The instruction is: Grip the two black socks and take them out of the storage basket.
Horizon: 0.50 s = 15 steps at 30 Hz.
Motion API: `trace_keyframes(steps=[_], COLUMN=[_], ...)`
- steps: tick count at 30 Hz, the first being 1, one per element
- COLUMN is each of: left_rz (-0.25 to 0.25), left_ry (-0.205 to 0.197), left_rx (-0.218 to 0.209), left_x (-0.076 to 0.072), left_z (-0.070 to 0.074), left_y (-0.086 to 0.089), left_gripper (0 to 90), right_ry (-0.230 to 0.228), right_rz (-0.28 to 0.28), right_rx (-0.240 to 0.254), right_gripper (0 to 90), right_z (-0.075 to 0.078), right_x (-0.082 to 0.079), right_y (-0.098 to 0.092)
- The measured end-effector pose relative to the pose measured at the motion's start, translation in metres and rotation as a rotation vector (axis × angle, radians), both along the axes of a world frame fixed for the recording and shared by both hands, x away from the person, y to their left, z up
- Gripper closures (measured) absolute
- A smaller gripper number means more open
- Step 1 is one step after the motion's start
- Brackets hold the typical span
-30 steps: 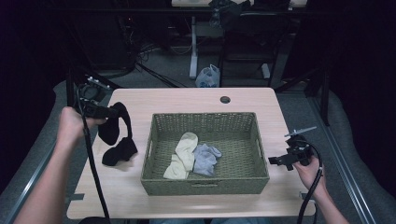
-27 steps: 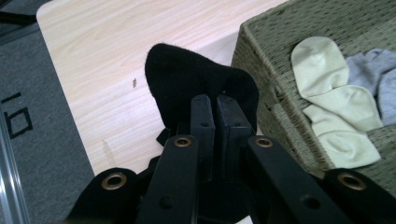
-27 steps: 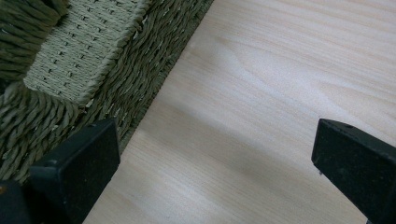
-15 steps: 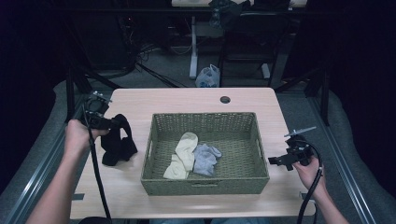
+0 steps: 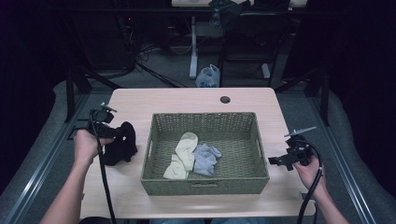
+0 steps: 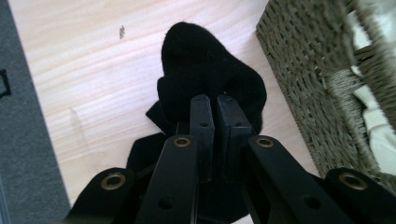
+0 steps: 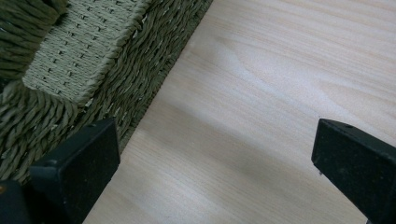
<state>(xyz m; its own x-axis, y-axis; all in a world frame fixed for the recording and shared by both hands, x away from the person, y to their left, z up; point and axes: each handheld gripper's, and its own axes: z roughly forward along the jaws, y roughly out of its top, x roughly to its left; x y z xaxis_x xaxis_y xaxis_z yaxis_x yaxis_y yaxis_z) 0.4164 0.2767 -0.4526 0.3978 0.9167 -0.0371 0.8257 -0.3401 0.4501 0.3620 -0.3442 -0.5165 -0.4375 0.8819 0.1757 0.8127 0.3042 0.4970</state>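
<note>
1. The left gripper is clenched on the black sock, at nine o'clock of the green basket.
2. The right gripper sits released over the table, at the basket's three o'clock.

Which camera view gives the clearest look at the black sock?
The left gripper view: the black sock is close up, bunched on the table with the left gripper shut on it. The high view shows it small and dark left of the basket. The right gripper view looks at basket wall and table.
</note>
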Motion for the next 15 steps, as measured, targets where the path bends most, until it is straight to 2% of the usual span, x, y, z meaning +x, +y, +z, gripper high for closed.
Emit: trace_keyframes(steps=[12, 15], left_rz=[0.053, 0.08], left_ry=[0.053, 0.07], left_rx=[-0.009, -0.018], left_x=[0.007, 0.009], left_z=[-0.036, -0.045], left_y=[0.0, 0.002], left_gripper=[85.3, 85.1], right_ry=[0.003, 0.0], right_rz=[0.0, 0.0], right_rx=[-0.002, 0.0], right_gripper=[0.3, 0.3], right_z=[0.0, 0.0], right_x=[0.0, 0.0], right_y=[0.0, 0.0])
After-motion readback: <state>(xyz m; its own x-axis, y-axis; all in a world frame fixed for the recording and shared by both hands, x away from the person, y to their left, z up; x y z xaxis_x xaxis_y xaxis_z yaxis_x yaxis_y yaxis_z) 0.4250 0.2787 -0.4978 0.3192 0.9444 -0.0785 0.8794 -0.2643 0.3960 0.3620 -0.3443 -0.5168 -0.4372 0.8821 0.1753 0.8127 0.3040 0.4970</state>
